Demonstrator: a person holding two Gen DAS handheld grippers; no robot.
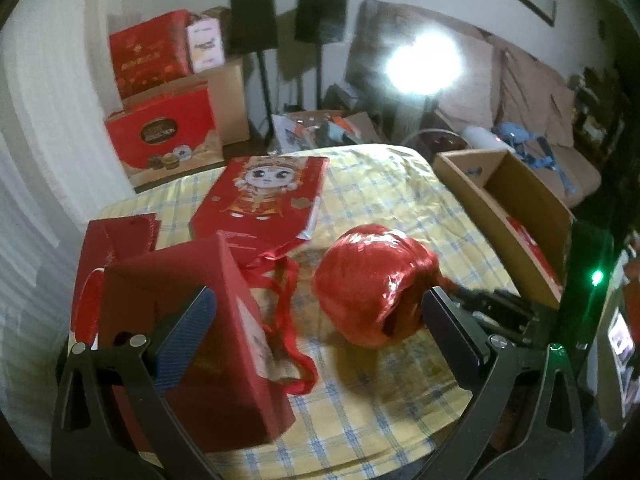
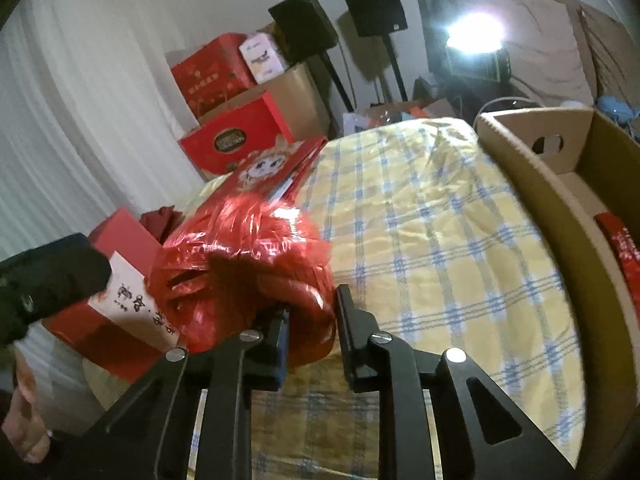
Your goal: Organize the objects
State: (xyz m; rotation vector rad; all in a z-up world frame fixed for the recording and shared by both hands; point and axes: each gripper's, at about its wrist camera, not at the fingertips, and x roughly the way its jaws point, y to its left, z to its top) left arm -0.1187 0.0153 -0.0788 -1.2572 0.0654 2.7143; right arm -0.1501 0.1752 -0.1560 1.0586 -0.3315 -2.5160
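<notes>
A red ball of shiny plastic ribbon (image 1: pixel 372 280) rests on the yellow checked tablecloth (image 1: pixel 384 208). My right gripper (image 2: pixel 314 304) is shut on the near edge of the ball (image 2: pixel 240 264), which is pinched between its pads. In the left wrist view my left gripper (image 1: pixel 318 292) stands wide open. Its left finger is in front of a dark red box (image 1: pixel 208 320), and its right finger is beside the ball. A loose red ribbon tail (image 1: pixel 288 320) trails between box and ball. Behind them lies a flat red gift bag with a cartoon figure (image 1: pixel 260 200).
An open cardboard box (image 2: pixel 560 184) with red items inside stands at the table's right edge. A flat red packet (image 1: pixel 116 240) lies at the left. Stacked red gift boxes (image 1: pixel 160 136), speaker stands and a bright lamp (image 1: pixel 424 60) fill the room beyond the table.
</notes>
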